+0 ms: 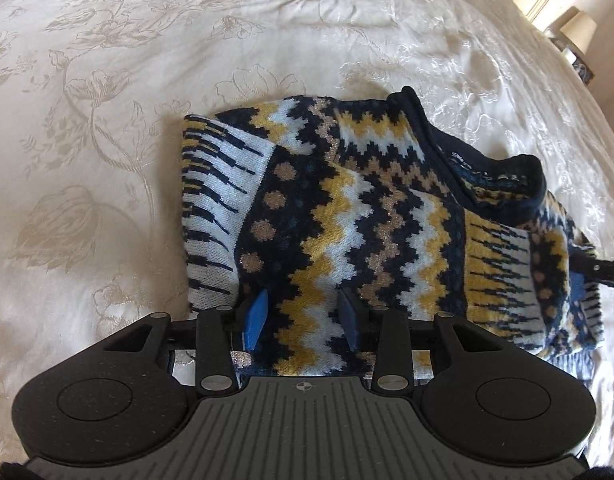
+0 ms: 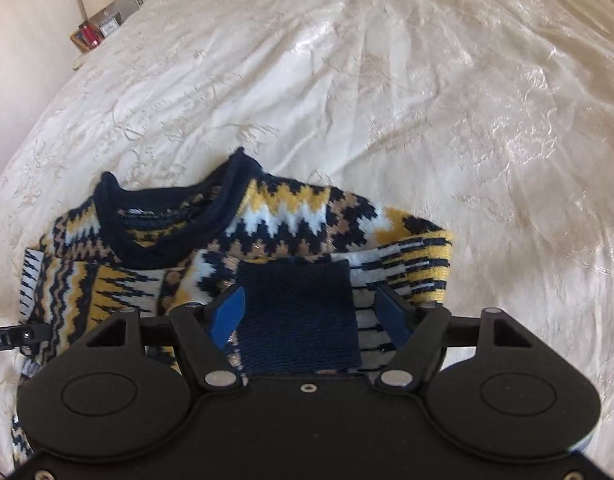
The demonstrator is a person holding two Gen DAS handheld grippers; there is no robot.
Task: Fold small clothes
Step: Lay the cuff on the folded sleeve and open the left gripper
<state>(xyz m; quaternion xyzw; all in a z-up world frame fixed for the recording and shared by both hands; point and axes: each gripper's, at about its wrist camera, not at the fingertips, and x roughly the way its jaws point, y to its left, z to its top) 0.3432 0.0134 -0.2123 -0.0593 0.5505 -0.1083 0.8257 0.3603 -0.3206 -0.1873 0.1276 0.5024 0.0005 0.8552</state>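
Cream floral-embroidered bedspread (image 1: 107,80) holds a small knit sweater (image 1: 347,200), navy, yellow and white zigzags, sleeves already folded in, bottom half seemingly still unfolded. Left gripper (image 1: 305,322) hovers partly spread over its body; right gripper (image 2: 309,312), jaws spread, straddles a ribbed navy cuff (image 2: 297,312) without pinching.

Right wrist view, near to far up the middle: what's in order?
Right tongs → navy ribbed cuff between the fingers → patterned sweater → cream bedspread.
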